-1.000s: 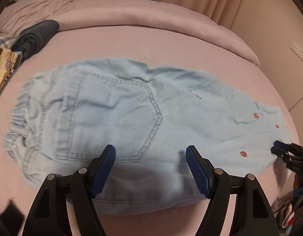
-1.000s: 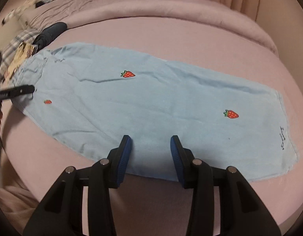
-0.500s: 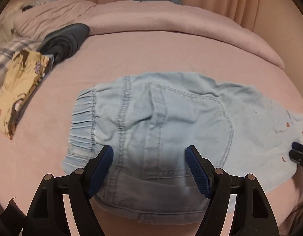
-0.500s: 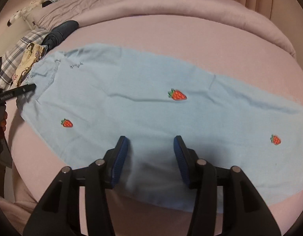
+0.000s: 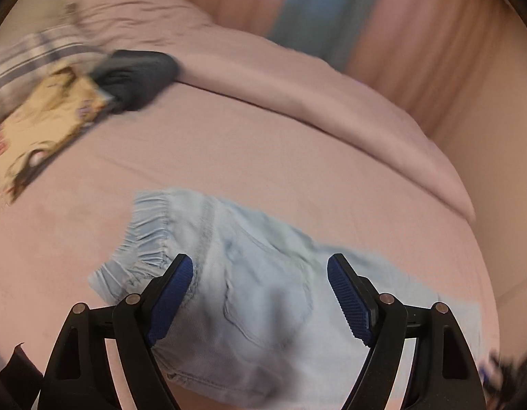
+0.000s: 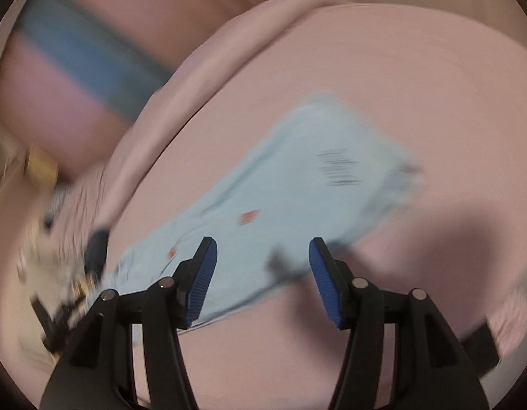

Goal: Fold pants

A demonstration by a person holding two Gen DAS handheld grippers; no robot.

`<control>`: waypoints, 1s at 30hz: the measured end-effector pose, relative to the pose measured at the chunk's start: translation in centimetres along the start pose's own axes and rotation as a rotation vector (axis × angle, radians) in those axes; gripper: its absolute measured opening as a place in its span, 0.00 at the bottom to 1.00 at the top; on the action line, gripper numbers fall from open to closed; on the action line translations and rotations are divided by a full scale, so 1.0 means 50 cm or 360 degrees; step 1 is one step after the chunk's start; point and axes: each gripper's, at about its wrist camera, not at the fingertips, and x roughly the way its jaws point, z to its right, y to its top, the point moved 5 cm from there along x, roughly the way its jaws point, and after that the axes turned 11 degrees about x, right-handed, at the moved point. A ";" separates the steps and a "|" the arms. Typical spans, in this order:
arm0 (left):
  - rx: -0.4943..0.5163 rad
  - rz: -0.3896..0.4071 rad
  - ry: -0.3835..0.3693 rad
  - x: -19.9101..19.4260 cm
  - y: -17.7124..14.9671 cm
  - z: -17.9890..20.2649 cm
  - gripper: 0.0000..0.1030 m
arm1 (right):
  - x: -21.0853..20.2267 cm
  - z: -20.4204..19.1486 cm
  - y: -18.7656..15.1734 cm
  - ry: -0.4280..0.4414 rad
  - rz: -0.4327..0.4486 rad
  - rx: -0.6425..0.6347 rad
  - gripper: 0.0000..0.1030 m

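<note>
Light blue denim pants (image 5: 250,294) with small strawberry patches lie flat on the pink bed. In the left wrist view my left gripper (image 5: 260,294) is open and empty over the waistband end, near the elastic waistband (image 5: 144,239) and back pocket. In the right wrist view, which is blurred, my right gripper (image 6: 263,280) is open and empty above the near edge of the leg end of the pants (image 6: 297,198).
A dark folded garment (image 5: 137,75) and a yellow printed cloth (image 5: 41,126) lie at the bed's far left by a plaid pillow. A rolled pink duvet (image 5: 332,102) runs along the back. Curtains and the wall stand behind.
Both views have swung quickly and blurred. The left gripper has moved toward the waistband end. The right gripper has tilted and moved toward the leg hems, with its jaws wider.
</note>
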 end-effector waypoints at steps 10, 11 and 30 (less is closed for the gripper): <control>-0.0089 0.0095 0.0405 -0.062 0.008 -0.115 0.78 | -0.010 0.086 0.012 -0.0032 0.0077 0.0274 0.55; -0.0097 0.0093 0.0340 -0.066 0.010 -0.111 0.78 | -0.006 0.085 0.013 -0.0016 0.0082 0.0289 0.55; 0.0113 -0.0454 -0.0487 0.103 -0.115 0.173 0.78 | 0.012 0.098 0.051 -0.0074 0.0102 0.0293 0.54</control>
